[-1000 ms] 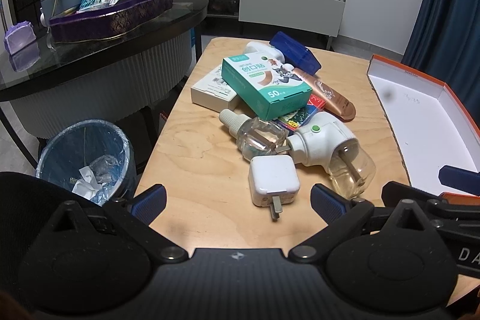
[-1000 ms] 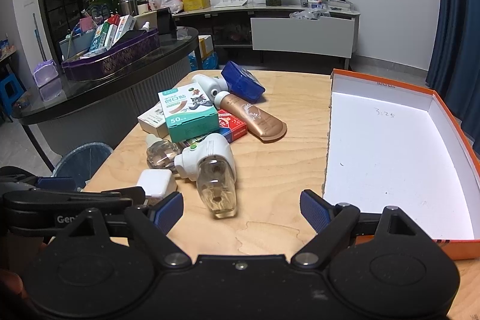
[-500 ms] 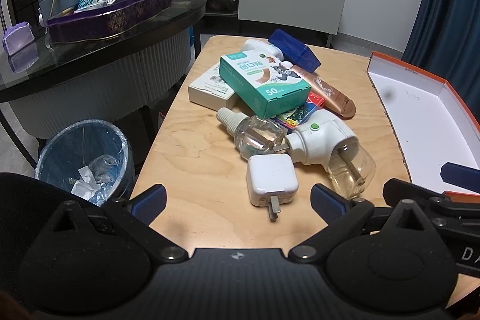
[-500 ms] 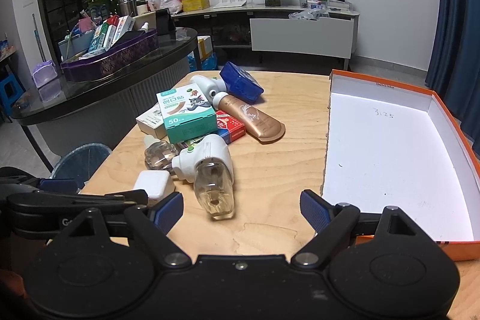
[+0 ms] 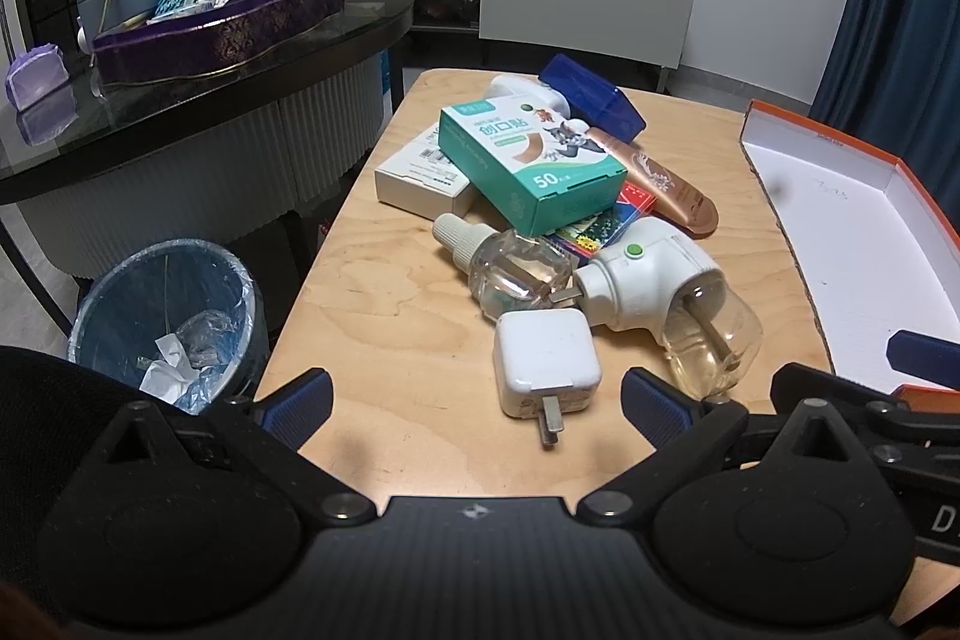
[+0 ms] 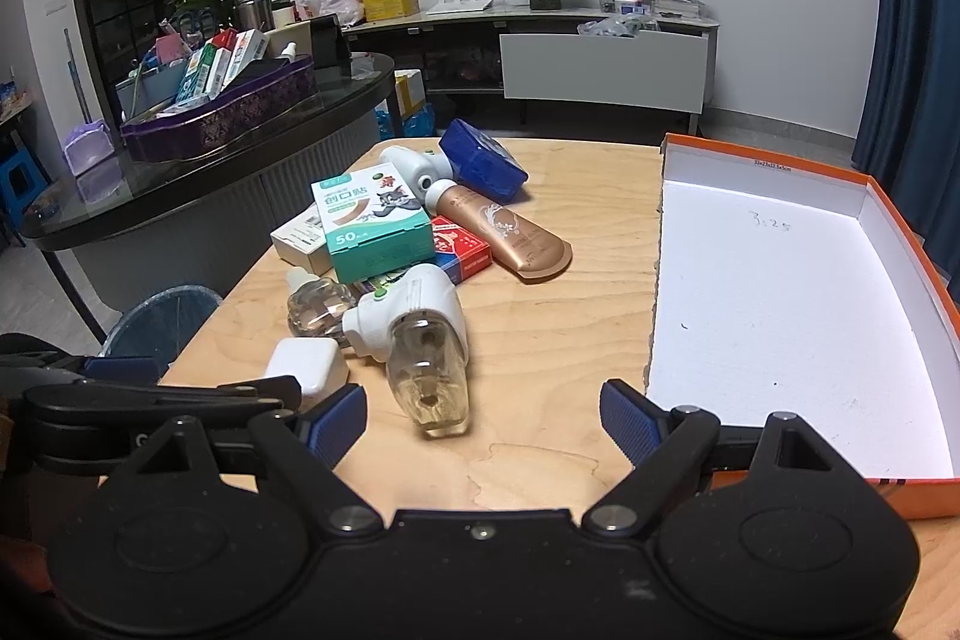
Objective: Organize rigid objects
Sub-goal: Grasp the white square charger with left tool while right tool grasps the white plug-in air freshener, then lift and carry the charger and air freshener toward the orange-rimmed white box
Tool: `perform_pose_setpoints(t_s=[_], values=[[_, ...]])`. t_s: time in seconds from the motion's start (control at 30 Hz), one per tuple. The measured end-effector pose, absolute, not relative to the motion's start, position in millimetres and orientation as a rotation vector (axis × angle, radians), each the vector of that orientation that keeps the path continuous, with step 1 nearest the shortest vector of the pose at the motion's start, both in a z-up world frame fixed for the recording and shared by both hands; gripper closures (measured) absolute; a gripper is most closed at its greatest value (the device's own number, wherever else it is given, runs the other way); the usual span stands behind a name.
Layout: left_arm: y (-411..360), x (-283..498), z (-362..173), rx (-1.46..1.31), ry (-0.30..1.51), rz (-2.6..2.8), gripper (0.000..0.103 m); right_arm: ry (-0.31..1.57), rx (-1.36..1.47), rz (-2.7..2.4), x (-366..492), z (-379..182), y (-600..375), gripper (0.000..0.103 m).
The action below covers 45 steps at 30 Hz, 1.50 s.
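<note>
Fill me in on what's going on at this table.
A person holds two grippers over a wooden table, sorting a pile of small items. Both the left gripper and right gripper are open and empty. The white charger lies nearest the left one. The orange-rimmed box beside the pile holds nothing yet.

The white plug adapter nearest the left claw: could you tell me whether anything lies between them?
Nothing visible does: only bare table separates the open left claw from the white plug adapter, prongs facing it.
</note>
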<state>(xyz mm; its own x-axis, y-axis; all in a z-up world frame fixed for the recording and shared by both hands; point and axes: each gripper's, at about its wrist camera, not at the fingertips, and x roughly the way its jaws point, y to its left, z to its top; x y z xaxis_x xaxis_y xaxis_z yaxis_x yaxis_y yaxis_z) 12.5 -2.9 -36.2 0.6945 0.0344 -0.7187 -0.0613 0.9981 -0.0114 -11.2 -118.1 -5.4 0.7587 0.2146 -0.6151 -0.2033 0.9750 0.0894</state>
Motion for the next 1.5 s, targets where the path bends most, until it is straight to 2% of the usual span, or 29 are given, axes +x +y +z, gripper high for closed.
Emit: perform_pose_setpoints(t_s=[0.7,0.87,0.93,1.0,1.2,1.3,1.33,1.37,1.5], values=[[-13.1,44.4,-65.7,0.024,0.805,0.064,0.001,0.695,0.035,0.243,11.7,-9.9,-124.7,0.003],[-14.2,47.6,-69.2,0.028,0.77,0.013,0.024,0.727,0.003,0.282,37.7,-13.0,-113.8,0.003],[-14.1,46.4,-67.7,0.036,0.756,-0.016,0.045,0.754,-0.004,0.308,49.5,-15.3,-108.5,0.003],[-12.7,44.0,-66.9,0.044,0.744,-0.028,0.06,0.783,-0.004,0.326,60.1,-18.6,-102.5,0.003],[-3.8,35.7,-68.5,0.049,0.724,-0.04,0.06,0.879,-0.061,0.338,87.0,-37.8,-85.2,0.004],[-1.3,36.0,-67.9,0.045,0.728,-0.03,0.06,0.883,-0.076,0.355,90.3,-45.4,-79.6,0.012],[-0.9,35.8,-67.8,0.041,0.729,-0.031,0.06,0.872,-0.102,0.341,89.1,-45.4,-77.2,0.028],[0.1,35.7,-67.4,0.035,0.732,-0.031,0.06,0.861,-0.114,0.343,87.2,-43.7,-76.2,0.055],[0.1,35.3,-65.0,0.02,0.732,-0.032,0.06,0.833,-0.061,0.345,84.3,-36.6,-87.7,0.06]])
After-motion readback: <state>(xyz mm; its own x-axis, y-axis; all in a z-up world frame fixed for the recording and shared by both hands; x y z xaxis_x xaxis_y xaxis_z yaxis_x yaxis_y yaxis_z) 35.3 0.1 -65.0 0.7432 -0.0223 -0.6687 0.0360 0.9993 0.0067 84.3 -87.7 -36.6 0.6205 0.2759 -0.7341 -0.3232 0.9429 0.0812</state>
